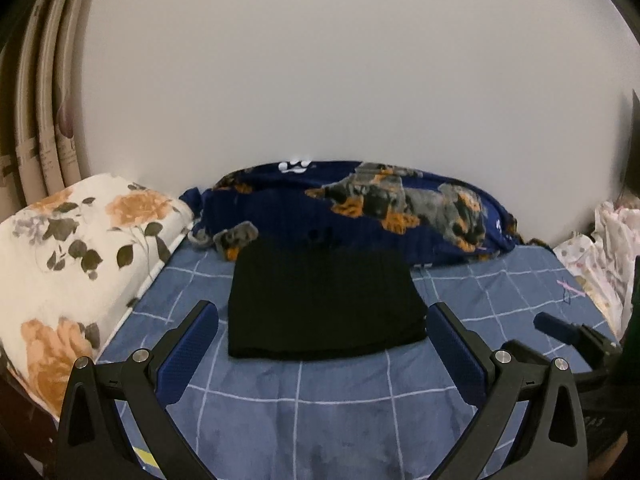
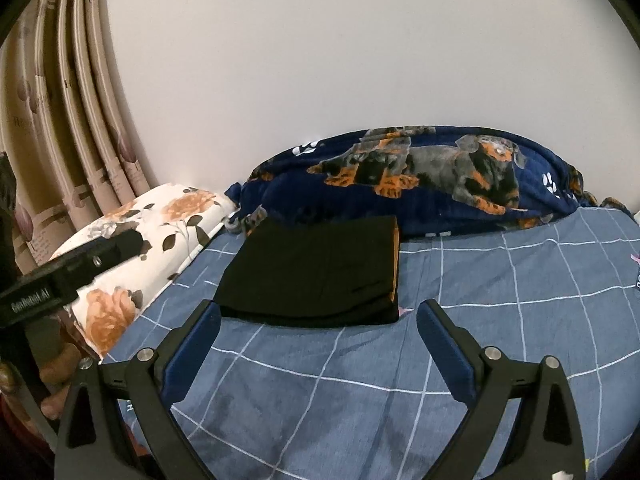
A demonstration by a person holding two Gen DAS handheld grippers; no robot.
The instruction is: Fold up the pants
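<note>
The black pants lie folded into a flat rectangle on the blue checked bedsheet, just in front of the dog-print blanket. In the right wrist view the same pants show an orange strip along their right edge. My left gripper hovers open just short of the pants' near edge, holding nothing. My right gripper is open too, a little back from the pants' near edge. The right gripper's tip shows at the right of the left wrist view. The left gripper's body crosses the left of the right wrist view.
A dark blue blanket with dog prints is bunched against the white wall behind the pants. A white floral pillow lies at the left, curtains behind it. Pale crumpled fabric sits at the right edge of the bed.
</note>
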